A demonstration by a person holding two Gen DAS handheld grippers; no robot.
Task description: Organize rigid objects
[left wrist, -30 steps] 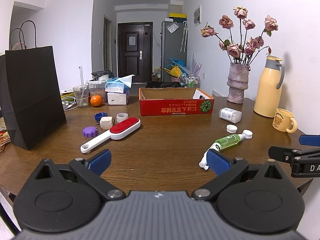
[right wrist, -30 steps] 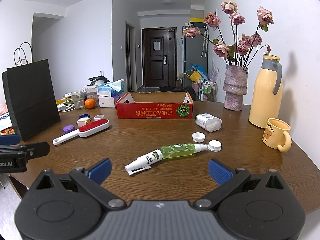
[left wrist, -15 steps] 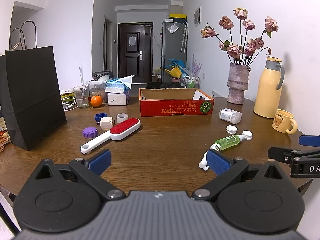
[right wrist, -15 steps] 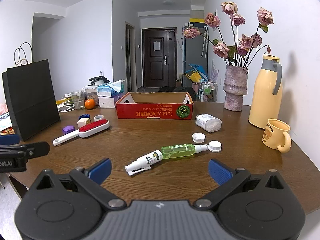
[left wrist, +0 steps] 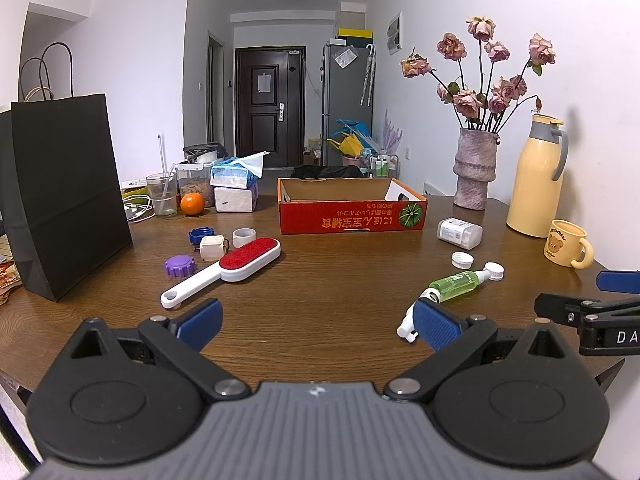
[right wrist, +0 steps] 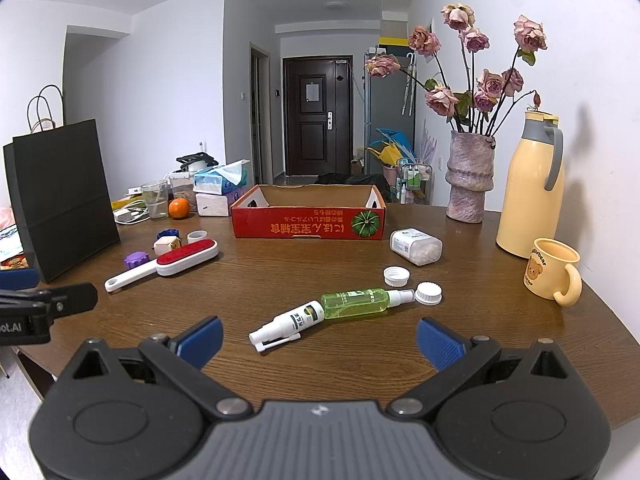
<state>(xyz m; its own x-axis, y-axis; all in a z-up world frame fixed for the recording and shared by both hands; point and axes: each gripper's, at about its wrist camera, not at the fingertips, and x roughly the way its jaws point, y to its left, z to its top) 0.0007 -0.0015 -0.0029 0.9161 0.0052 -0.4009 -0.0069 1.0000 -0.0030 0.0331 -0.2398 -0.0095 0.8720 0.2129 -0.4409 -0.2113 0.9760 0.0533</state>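
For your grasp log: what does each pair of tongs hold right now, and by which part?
Nothing is held. The left tongs and right tongs are both open above the table, with the spray bottles lying untouched.

Black grippers [left wrist: 316,324] — blue pads [left wrist: 434,322] (ribbed, seemingly).

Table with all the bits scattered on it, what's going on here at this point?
Nothing is being handled yet. Both grippers hover open and empty over the near edge of the table: the left gripper and the right gripper. A lint brush, a green spray bottle, a white spray bottle, loose caps and a pill bottle lie on the wood. What shows of the red box inside looks empty.
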